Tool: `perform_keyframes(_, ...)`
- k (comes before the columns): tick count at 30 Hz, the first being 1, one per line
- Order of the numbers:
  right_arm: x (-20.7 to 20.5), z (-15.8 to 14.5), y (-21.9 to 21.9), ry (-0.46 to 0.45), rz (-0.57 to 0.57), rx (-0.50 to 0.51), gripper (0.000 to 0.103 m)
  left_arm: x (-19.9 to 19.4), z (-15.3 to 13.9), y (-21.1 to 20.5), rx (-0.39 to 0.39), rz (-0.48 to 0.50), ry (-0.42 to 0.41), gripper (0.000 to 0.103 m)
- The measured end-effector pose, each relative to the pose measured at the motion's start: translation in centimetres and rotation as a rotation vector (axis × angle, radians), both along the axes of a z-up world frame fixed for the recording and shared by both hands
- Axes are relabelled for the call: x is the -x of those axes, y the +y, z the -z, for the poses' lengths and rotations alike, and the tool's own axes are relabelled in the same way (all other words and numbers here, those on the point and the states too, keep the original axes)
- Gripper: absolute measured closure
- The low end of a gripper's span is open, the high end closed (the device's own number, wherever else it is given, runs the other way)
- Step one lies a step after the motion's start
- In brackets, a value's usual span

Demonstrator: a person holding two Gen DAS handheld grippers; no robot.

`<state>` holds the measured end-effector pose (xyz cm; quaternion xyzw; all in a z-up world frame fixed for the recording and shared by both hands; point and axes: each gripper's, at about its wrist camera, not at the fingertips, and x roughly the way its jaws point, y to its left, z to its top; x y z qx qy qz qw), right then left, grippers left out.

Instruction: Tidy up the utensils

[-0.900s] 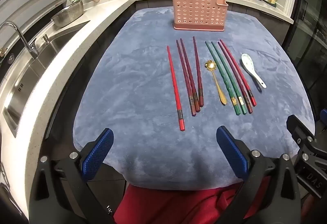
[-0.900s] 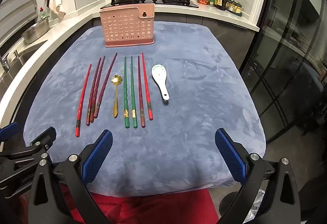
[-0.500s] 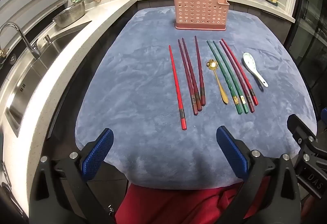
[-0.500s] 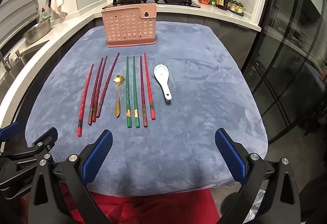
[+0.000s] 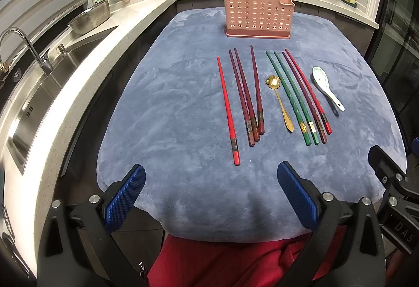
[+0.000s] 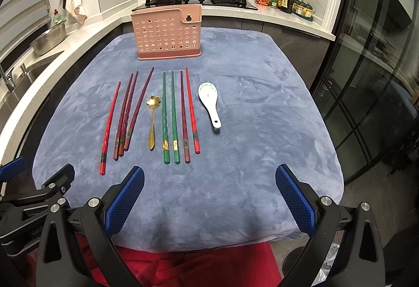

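Utensils laid out on cloth-covered table point(image 5: 167, 114), pink holder point(image 5: 258, 11) at far end.

In front of the holder: eight chopsticks point(image 5: 244, 95) in a row, gold spoon point(image 5: 280, 101) among them, white ceramic spoon point(image 5: 327, 90) rightmost. Left claw point(image 5: 210, 198) and right claw point(image 6: 209, 198) at the near edge, farthest from the holder, both spread wide, holding nothing.

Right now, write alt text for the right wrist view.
Eight chopsticks, a gold spoon and a white ceramic spoon lie in a row on a blue cloth, before an upright pink perforated holder. The open right gripper hovers nearer, empty.
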<state>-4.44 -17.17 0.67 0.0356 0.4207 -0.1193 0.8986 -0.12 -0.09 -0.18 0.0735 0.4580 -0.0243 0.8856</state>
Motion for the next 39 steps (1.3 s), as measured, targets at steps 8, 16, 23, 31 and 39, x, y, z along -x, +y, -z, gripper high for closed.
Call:
perform_keyframes(8,0.02,-0.03,-0.12,0.000,-0.001,-0.002,0.007,0.01,0.04,-0.04,-0.001,-0.002,0.000,0.007)
perform_keyframes(16,0.01,-0.03,-0.12,0.000,-0.001,-0.004,0.007,0.16,0.19,0.39,-0.001,-0.005,0.001,0.007)
perform_keyframes(23,0.01,-0.02,-0.12,0.001,-0.001,-0.004,0.007,0.17,0.20,0.43,-0.001,-0.006,0.003,0.007)
perform_keyframes(31,-0.14,0.08,0.20,0.002,-0.001,-0.004,0.007,0.12,0.17,0.37,-0.001,-0.005,0.003,0.007)
perform_keyframes(39,-0.14,0.06,0.12,0.004,-0.001,-0.005,0.007,0.11,0.19,0.39,-0.001,-0.005,0.004,0.007)
